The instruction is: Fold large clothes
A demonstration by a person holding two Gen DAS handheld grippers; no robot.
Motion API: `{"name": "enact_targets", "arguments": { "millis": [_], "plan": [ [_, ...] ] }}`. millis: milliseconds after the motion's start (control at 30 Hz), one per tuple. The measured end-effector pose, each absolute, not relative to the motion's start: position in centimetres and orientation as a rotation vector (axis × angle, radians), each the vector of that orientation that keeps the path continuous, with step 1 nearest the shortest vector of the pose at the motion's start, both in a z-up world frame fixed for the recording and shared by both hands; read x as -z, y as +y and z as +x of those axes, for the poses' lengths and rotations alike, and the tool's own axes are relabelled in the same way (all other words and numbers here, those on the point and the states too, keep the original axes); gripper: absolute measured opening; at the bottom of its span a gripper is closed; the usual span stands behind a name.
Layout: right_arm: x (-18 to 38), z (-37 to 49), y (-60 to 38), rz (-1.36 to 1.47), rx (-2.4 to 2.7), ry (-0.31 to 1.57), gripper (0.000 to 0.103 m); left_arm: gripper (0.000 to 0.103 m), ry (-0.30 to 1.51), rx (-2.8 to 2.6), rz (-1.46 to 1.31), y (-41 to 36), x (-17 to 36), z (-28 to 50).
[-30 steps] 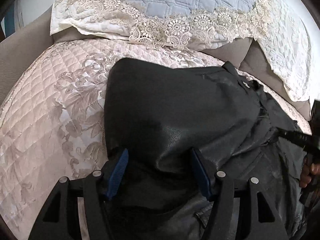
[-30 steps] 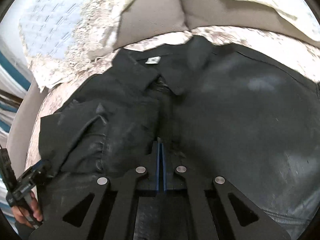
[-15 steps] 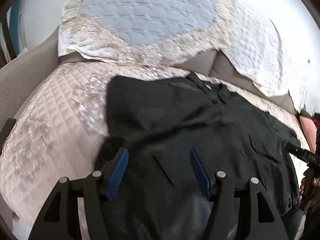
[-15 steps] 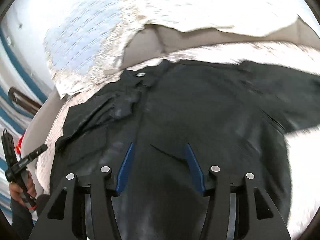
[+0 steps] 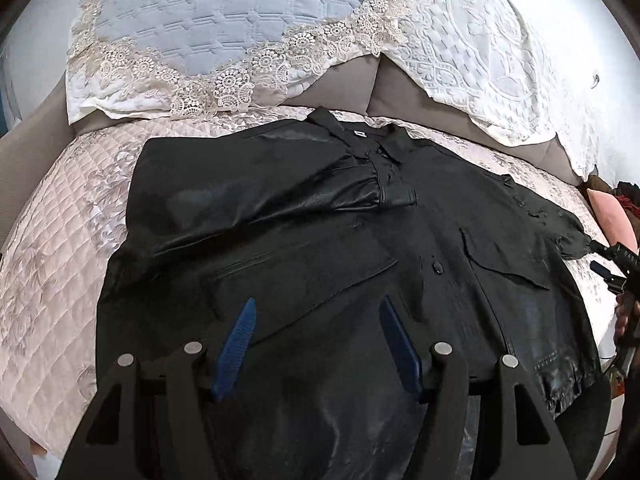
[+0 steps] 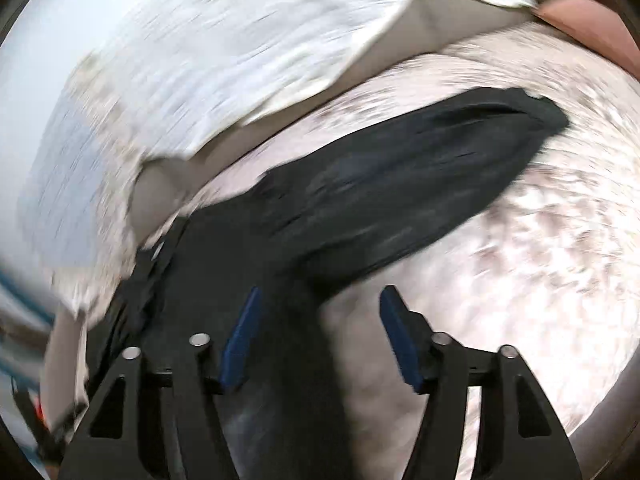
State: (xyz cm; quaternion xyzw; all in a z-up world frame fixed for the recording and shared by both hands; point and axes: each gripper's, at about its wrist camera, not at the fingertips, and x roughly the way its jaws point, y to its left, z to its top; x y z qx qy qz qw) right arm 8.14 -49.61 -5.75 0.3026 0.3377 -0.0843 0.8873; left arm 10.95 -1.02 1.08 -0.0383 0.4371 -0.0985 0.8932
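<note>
A large black shiny jacket (image 5: 320, 248) lies front-up on the quilted sofa seat, collar toward the backrest. Its left sleeve (image 5: 280, 196) is folded across the chest. Its other sleeve (image 6: 420, 176) lies stretched out over the seat in the blurred right wrist view. My left gripper (image 5: 316, 316) is open and empty, above the jacket's lower front. My right gripper (image 6: 318, 308) is open and empty, above the jacket's side near the base of the stretched sleeve. It also shows at the right edge of the left wrist view (image 5: 616, 268).
A pale quilted cover (image 5: 56, 248) lies on the seat. A blue lace-edged cushion (image 5: 224, 28) and a white quilted throw (image 5: 500, 64) lean on the grey backrest. A pink cushion (image 5: 612, 220) sits at the far right.
Both grippers have pulled back from the jacket. The right gripper was shut on the fabric a second ago and is open now, and has swung right toward the stretched-out sleeve. The left stayed open.
</note>
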Motion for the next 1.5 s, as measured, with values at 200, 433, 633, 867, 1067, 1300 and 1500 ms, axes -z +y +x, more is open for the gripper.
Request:
{"name": "enact_targets", "arguments": {
  "millis": [200, 433, 633, 867, 1067, 1300, 1500],
  "plan": [
    [8.2, 8.7, -58.2, 0.79, 0.334, 0.65, 0.067, 0.067, 0.943, 0.181, -0.075, -1.8, 0.3, 11.8],
    [10.7, 10.3, -65.2, 0.91, 0.471, 0.596, 0.067, 0.067, 0.989, 0.144, -0.071, -2.3, 1.8, 12.8],
    [11.3, 11.7, -69.6, 0.953, 0.515, 0.548, 0.067, 0.067, 1.007, 0.128, -0.068, -2.9, 2.5, 13.7],
    [7.6, 12.7, -69.4, 0.883, 0.479, 0.559, 0.003, 0.067, 0.997, 0.135, -0.084, -2.7, 2.4, 13.8],
    [-1.6, 13.6, -60.6, 0.704, 0.2, 0.468, 0.003, 0.067, 0.978, 0.148, -0.113, -1.8, 1.9, 13.3],
    [-6.0, 17.7, -45.3, 0.523, -0.122, 0.51, 0.003, 0.067, 0.936, 0.16, -0.154, -0.8, 0.6, 12.1],
    [0.7, 22.6, -32.7, 0.404, -0.347, 0.746, 0.023, 0.067, 0.923, 0.141, -0.178, 0.8, 0.2, 11.6]
  ]
}}
